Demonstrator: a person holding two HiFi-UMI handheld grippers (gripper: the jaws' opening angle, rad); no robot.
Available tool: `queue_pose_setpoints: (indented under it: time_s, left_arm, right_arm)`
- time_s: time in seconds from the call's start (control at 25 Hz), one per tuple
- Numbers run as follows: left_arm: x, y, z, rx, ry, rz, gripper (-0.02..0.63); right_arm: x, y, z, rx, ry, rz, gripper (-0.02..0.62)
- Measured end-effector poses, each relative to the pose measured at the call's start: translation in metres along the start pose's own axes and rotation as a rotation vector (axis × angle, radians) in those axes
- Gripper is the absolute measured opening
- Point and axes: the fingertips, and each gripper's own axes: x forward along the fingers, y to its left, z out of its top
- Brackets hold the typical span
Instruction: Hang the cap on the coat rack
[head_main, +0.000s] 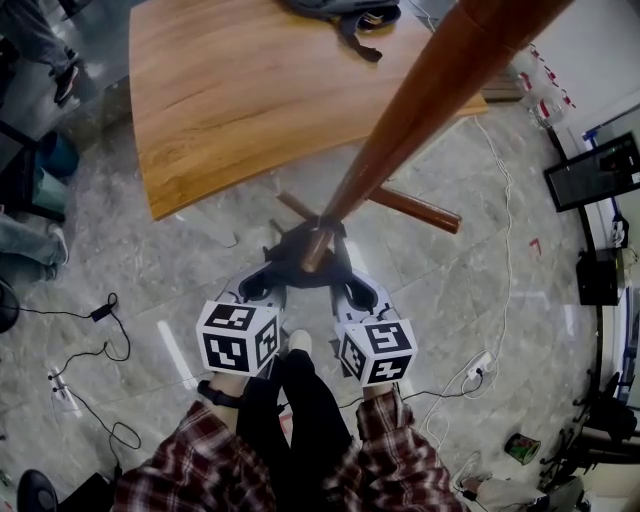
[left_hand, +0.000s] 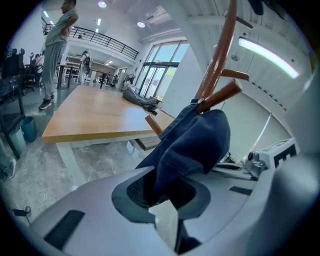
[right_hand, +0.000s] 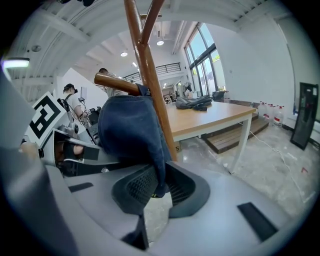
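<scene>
On my far left the grey floor (head_main: 150, 260) carries loose black cables (head_main: 110, 330), and the wooden table (head_main: 230, 100) stands ahead on that side, its near edge and corner close to the base of the coat rack (head_main: 420, 110). A dark bag (head_main: 340, 10) lies at the table's far edge. The rack's brown pole slants up across the middle of the head view, and one of its feet (head_main: 415, 208) reaches out to the right. Right of it the floor is more open, crossed by a white cable (head_main: 505, 230).

My left tool (head_main: 268, 285) sits just left of the pole's foot in the head view. In its own view, the left tool (left_hand: 160, 197) is clamped on the lower edge of the dark blue cap (left_hand: 192, 142), with the fabric pinched between the pads. The cap (head_main: 300, 262) hangs between my two tools, right against the pole. Its upper end rests on a wooden peg (left_hand: 222, 95) of the rack.

My right tool (head_main: 350, 290) is just right of the pole. Its jaws (right_hand: 157, 192) are closed on the cap's (right_hand: 130, 132) other edge, below the same peg (right_hand: 115, 82).
</scene>
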Motion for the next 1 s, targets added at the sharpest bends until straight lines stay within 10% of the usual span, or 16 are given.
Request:
queue_pose_setpoints:
  time_s: [1.0]
  left_arm:
    - [-0.025,-0.02,-0.01,0.034,0.009,-0.048,0.19]
  right_arm:
    - [-0.031,0.006,0.003,0.025,-0.032,0.003,0.063]
